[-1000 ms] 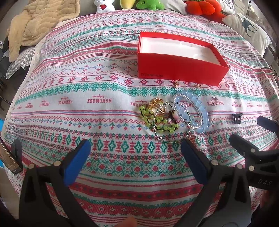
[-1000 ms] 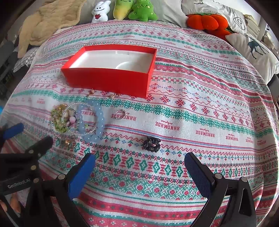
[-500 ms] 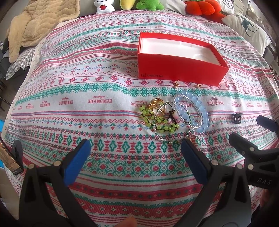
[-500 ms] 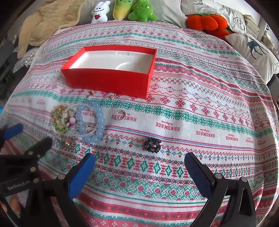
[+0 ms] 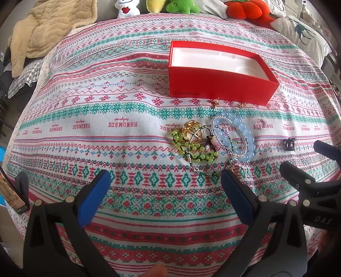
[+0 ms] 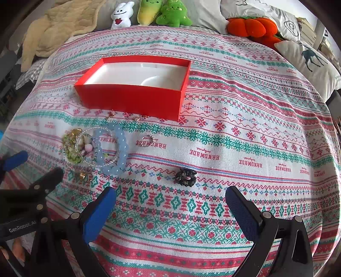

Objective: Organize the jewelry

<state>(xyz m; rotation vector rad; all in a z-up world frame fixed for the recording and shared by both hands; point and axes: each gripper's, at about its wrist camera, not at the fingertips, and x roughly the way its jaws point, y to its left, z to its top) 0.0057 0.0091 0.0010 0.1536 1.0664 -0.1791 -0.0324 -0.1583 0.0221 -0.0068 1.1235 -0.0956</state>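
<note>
An open red box (image 5: 219, 83) with a white lining stands on the patterned cloth; it also shows in the right wrist view (image 6: 132, 100). In front of it lies a jewelry pile: a pale blue bead bracelet (image 5: 245, 138) (image 6: 119, 147), a green bead bracelet (image 5: 198, 153), a gold piece (image 5: 191, 127), a clear bead strand (image 6: 96, 149). A silver ring (image 6: 147, 140) and a small black hair clip (image 6: 185, 176) (image 5: 289, 144) lie apart to the right. My left gripper (image 5: 164, 187) is open and empty, just short of the pile. My right gripper (image 6: 170, 202) is open and empty, just short of the clip.
The cloth (image 6: 234, 132) covers a bed. Two small gold earrings (image 5: 216, 104) lie against the box front. Plush toys (image 6: 166, 15), an orange cushion (image 6: 249, 26), a deer pillow (image 6: 309, 59) and a beige blanket (image 5: 42, 25) line the far edge.
Both grippers have edged slightly forward toward the jewelry. Nothing on the cloth has moved and both stay open.
</note>
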